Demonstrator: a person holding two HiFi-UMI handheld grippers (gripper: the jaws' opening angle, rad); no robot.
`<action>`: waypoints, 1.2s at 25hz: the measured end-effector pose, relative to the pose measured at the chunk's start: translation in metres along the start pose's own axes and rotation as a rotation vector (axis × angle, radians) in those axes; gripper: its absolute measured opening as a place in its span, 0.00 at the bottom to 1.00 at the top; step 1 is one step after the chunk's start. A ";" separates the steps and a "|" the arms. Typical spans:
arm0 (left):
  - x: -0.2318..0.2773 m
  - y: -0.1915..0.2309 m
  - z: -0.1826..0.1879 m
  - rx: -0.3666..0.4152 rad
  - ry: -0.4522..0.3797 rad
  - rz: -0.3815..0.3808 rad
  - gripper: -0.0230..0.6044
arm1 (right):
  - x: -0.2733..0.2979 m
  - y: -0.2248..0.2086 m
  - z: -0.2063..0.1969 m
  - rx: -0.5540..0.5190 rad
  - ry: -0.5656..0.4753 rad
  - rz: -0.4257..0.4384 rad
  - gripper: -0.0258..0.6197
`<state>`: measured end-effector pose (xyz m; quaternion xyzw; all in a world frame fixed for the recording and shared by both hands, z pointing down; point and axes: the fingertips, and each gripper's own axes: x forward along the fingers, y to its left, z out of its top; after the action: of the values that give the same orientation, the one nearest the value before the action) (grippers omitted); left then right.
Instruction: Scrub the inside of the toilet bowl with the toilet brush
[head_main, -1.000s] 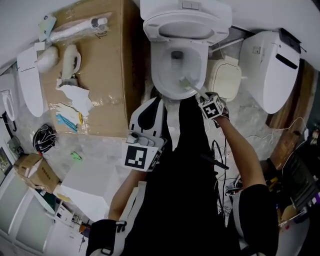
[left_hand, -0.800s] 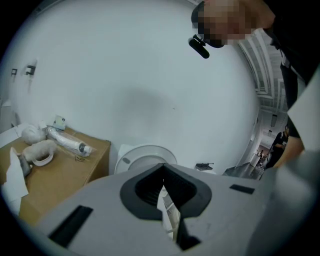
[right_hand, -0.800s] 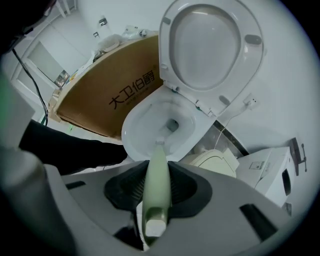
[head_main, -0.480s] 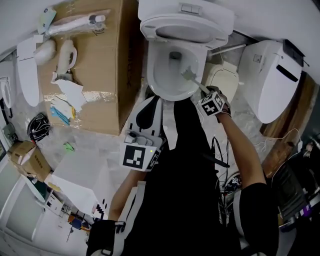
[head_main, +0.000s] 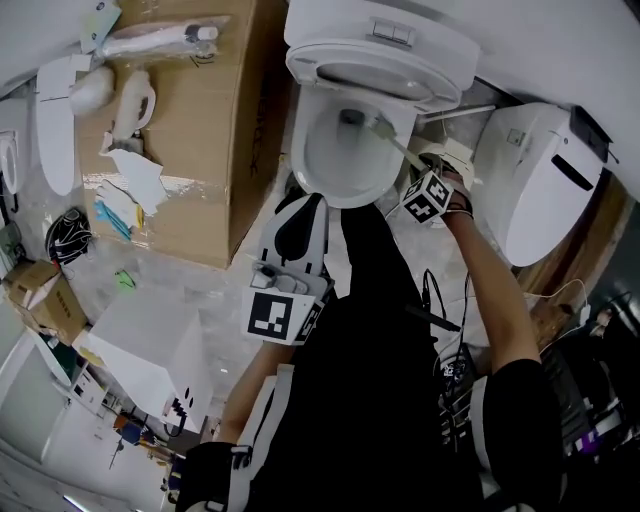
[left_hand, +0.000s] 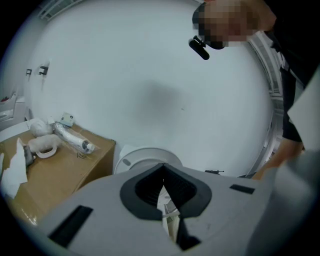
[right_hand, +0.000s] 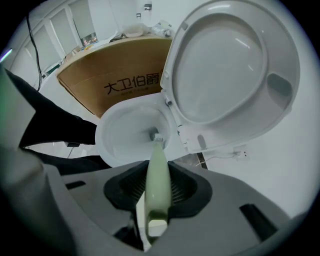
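Grip was firm: our right claw (right_hand: 157, 200) was clamped on the toilet brush (right_hand: 159, 170) handle, while our left claw (left_hand: 162, 195) hung clenched and empty. The bristles sat deep inside the toilet bowl (right_hand: 120, 135), by the drain. We judged a hard shove could twist the smooth handle loose or splash water

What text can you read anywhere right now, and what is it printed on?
"大卫伯爵": side of the brown cardboard box, right gripper view.
Smaller line beneath it: too blurred to read.
Same box's print in the head view: too small to read.
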<state>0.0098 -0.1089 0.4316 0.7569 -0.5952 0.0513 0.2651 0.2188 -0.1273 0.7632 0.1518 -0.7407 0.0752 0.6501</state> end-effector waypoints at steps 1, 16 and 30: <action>0.001 0.000 0.001 -0.006 -0.004 0.007 0.05 | 0.000 -0.006 0.004 -0.031 -0.004 -0.009 0.23; -0.015 0.030 0.005 -0.061 -0.027 0.082 0.05 | 0.005 0.001 0.120 -0.367 -0.118 -0.049 0.23; -0.054 0.075 -0.003 -0.038 0.037 -0.050 0.05 | -0.012 0.033 0.143 0.417 -0.291 0.001 0.23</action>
<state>-0.0745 -0.0719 0.4381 0.7653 -0.5719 0.0475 0.2917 0.0752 -0.1393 0.7341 0.2914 -0.7951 0.2042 0.4911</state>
